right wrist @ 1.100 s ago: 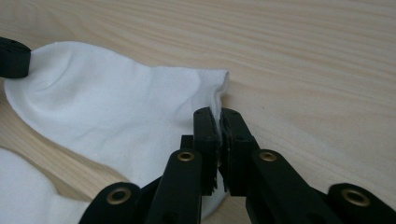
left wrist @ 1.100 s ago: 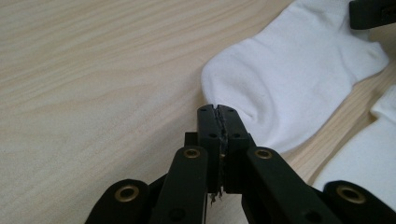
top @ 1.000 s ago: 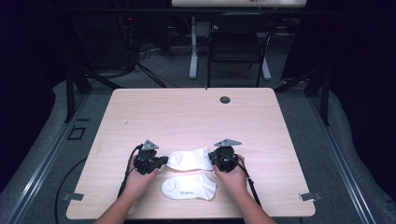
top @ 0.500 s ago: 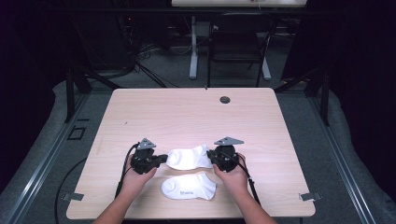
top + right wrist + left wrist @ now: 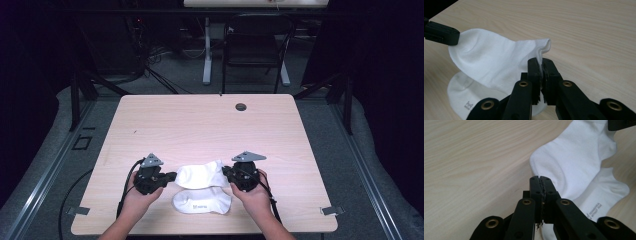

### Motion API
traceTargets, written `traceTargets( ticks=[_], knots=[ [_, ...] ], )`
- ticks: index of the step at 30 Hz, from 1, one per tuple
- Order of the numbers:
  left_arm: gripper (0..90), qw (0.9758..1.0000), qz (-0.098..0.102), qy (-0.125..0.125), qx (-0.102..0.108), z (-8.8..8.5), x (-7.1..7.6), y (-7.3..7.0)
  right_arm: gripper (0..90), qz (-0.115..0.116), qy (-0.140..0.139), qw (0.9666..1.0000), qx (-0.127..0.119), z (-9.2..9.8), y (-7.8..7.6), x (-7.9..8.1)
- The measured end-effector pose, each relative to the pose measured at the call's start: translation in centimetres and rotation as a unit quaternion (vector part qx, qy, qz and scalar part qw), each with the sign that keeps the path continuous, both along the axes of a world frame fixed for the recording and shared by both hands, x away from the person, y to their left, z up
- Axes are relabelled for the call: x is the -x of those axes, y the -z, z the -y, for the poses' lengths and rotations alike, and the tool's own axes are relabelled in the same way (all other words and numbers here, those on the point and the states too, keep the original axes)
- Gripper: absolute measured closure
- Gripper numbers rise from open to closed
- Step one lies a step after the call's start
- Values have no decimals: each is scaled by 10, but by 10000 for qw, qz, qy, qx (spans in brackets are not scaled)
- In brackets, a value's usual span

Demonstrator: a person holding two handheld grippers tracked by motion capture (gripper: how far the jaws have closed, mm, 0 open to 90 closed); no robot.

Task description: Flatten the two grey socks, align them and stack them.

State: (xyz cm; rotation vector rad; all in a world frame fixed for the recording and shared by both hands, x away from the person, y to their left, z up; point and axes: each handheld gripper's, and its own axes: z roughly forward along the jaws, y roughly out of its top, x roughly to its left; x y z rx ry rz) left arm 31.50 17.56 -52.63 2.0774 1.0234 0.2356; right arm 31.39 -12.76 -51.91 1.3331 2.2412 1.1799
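A white sock (image 5: 200,174) hangs stretched between my two grippers, just above the light wooden table (image 5: 200,125). My left gripper (image 5: 174,176) is shut on its toe end, with the jaws (image 5: 541,181) pressed together on the fabric edge. My right gripper (image 5: 225,172) is shut on its cuff, which bunches above the pads (image 5: 541,63). A second white sock (image 5: 202,201) with small grey print lies flat on the table under the first and nearer the front edge. In the right gripper view, the held sock (image 5: 491,57) runs to the left gripper (image 5: 441,33).
A small round dark hole (image 5: 241,106) sits near the table's far edge. Behind the table stand a black chair (image 5: 255,45) and a desk leg on a dark floor with cables. The person's hands come in over the front edge.
Both grippers have lifted a little and drawn slightly toward the person, carrying the held sock with them. The lower sock has stayed in place.
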Motion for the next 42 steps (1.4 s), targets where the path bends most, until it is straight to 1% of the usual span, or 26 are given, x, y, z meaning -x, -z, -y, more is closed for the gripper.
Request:
traceTargets(
  ticks=[6,11,12,13,14,17,18,19,20,22,23,26,29,30,31,33,34,35,37,38,42],
  knots=[
    [895,9999,-22,146,-6,2,18,0,861,-5,-56,10000,-36,3,-1,20],
    [895,9997,-46,229,-31,4,29,0,861,-59,-142,9999,17,5,0,33],
    [895,9998,-59,191,1,5,31,1,861,-77,-154,9998,25,5,1,36],
    [895,9997,-76,227,-32,4,33,1,861,-67,-124,9999,-15,5,2,37],
    [895,9997,-67,248,-58,4,34,2,861,-83,-160,9998,-10,5,2,39],
    [895,9998,-106,189,-41,4,40,5,861,-94,-175,9998,46,5,4,44],
    [895,9997,-104,223,-63,3,41,5,861,-105,-182,9998,32,5,5,47],
    [895,9997,-132,198,-36,3,43,5,861,-96,-182,9998,27,5,6,48],
    [895,9997,-102,208,-56,2,43,5,861,-116,-176,9998,24,5,6,49],
    [895,9997,-138,212,-55,2,45,6,861,-128,-186,9997,15,5,8,51],
    [895,9996,-150,240,-88,2,46,7,860,-134,-194,9997,23,5,8,52],
    [894,9995,-189,219,-86,3,48,10,861,-157,-211,9997,-13,4,10,55],
    [895,9996,-162,211,-104,3,48,13,860,-179,-224,9996,10,5,13,57],
    [894,9995,-199,211,-94,2,48,13,860,-185,-229,9996,19,6,13,58],
    [894,9996,-185,199,-91,3,48,14,860,-204,-233,9995,52,7,14,58],
    [894,9996,-192,192,-125,3,48,16,859,-226,-223,9995,20,7,16,59],
    [894,9994,-244,198,-136,4,49,17,859,-240,-213,9995,13,7,17,59],
    [894,9994,-242,197,-136,4,49,18,859,-256,-207,9995,20,7,19,60],
    [894,9993,-223,211,-210,4,49,19,859,-284,-221,9994,14,6,20,60],
    [894,9993,-224,211,-217,4,48,20,859,-288,-247,9993,54,6,21,60],
    [893,9992,-236,206,-254,3,47,22,859,-301,-233,9993,63,4,24,59]
  ],
)
